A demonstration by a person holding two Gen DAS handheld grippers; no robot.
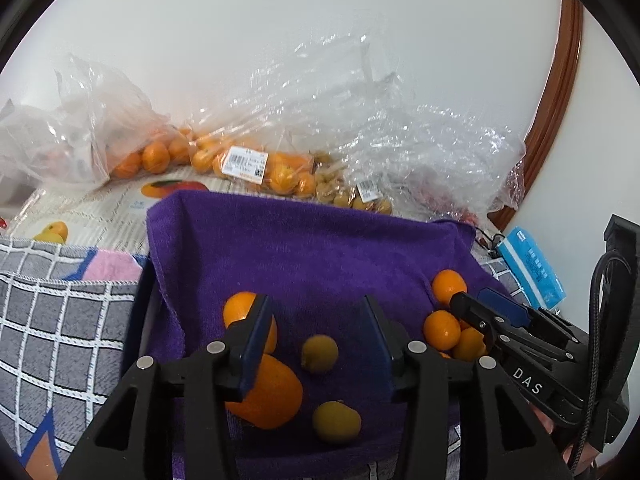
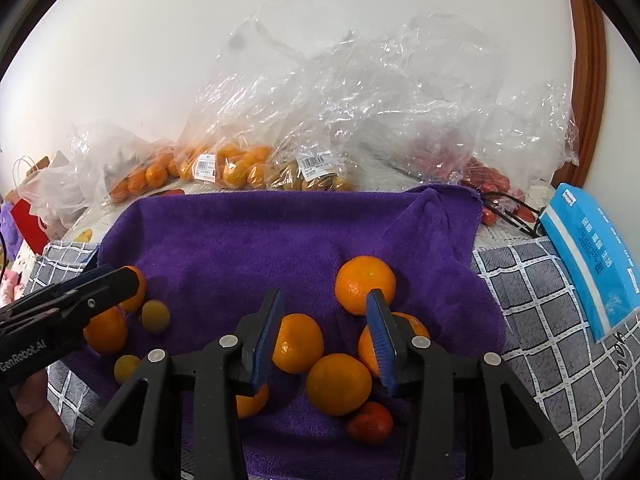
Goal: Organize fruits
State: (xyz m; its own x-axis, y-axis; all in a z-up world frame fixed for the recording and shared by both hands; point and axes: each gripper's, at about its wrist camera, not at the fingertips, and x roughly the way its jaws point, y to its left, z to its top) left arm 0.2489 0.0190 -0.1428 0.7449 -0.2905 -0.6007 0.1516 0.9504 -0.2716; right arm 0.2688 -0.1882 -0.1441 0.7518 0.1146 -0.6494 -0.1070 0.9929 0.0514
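Observation:
A purple towel [image 1: 320, 248] [image 2: 260, 240] carries loose fruit. In the left wrist view my left gripper [image 1: 316, 308] is open above it, and a small yellow-green fruit [image 1: 319, 354] lies on the cloth between the fingers, untouched. A second yellow-green fruit [image 1: 336, 422] and a big orange [image 1: 276, 396] lie nearer. My right gripper [image 1: 472, 298] sits at the right by a cluster of oranges [image 1: 442, 330]. In the right wrist view the right gripper [image 2: 325, 300] is open over several oranges [image 2: 338, 384], gripping none. A small red fruit [image 2: 370, 422] lies nearest. The left gripper [image 2: 120, 286] reaches in from the left.
Clear plastic bags of oranges [image 1: 240, 164] [image 2: 224, 168] and yellowish fruit [image 2: 308, 178] line the white wall behind the towel. A blue tissue pack [image 2: 592, 256] lies right on the grey checked cloth [image 2: 540, 320]. A wooden frame [image 2: 588, 80] stands far right. A hand [image 2: 36, 420] shows lower left.

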